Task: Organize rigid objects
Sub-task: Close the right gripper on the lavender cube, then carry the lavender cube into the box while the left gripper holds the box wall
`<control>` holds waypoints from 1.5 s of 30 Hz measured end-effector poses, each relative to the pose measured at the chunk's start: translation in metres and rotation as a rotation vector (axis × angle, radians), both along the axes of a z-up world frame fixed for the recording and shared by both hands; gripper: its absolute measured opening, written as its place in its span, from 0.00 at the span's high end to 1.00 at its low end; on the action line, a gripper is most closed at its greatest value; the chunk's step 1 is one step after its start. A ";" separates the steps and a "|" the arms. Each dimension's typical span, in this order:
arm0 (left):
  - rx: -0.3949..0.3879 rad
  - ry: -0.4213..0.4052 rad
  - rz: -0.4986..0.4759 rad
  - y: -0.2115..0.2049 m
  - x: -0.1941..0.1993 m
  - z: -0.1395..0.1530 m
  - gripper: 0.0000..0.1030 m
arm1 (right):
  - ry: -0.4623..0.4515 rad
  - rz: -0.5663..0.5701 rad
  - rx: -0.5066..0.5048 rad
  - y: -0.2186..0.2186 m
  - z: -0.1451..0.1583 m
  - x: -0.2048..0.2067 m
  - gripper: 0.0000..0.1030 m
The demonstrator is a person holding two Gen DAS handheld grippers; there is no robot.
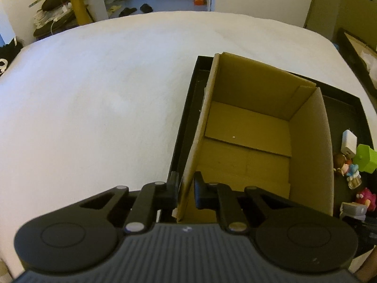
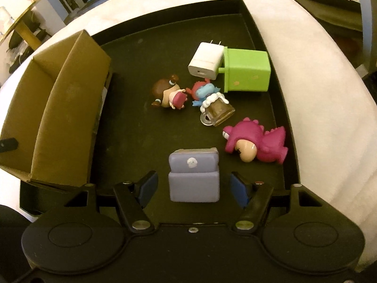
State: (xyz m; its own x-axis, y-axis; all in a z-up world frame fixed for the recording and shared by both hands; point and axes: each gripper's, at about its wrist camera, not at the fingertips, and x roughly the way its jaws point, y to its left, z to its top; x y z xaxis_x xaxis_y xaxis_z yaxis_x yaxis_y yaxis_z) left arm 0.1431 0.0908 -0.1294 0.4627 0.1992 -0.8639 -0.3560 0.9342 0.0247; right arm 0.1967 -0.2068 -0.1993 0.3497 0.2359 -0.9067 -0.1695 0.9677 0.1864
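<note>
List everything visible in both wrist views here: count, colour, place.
Cardboard box: 1, brown, empty, in tray's left part.
Shallow tray: 1, black, on white bed.
Wall charger: 1, white, far tray.
Block toy: 1, green, touching charger.
Figurines: brown-haired doll, blue-red figure with beer mug, pink dinosaur.
Toy laptop: 1, lavender, between right jaws.
Left gripper: jaws straddling box wall.
Right gripper: open.
</note>
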 end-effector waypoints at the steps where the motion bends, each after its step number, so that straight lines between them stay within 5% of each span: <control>1: -0.006 -0.004 -0.004 -0.001 -0.002 0.000 0.90 | -0.005 0.013 -0.017 0.002 -0.002 0.000 0.56; 21: -0.004 -0.082 -0.067 -0.013 -0.024 -0.003 0.91 | -0.108 0.024 -0.031 -0.002 0.038 -0.027 0.58; 45: 0.007 -0.067 -0.035 -0.013 -0.024 -0.008 0.92 | -0.283 0.070 -0.092 0.038 0.100 -0.036 0.58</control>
State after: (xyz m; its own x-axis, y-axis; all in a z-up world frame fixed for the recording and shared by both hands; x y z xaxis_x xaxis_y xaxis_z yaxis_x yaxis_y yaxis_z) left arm 0.1196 0.0778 -0.1378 0.5263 0.1878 -0.8293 -0.3244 0.9459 0.0083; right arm 0.1607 -0.1687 -0.0990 0.5773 0.1902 -0.7941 -0.2695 0.9624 0.0347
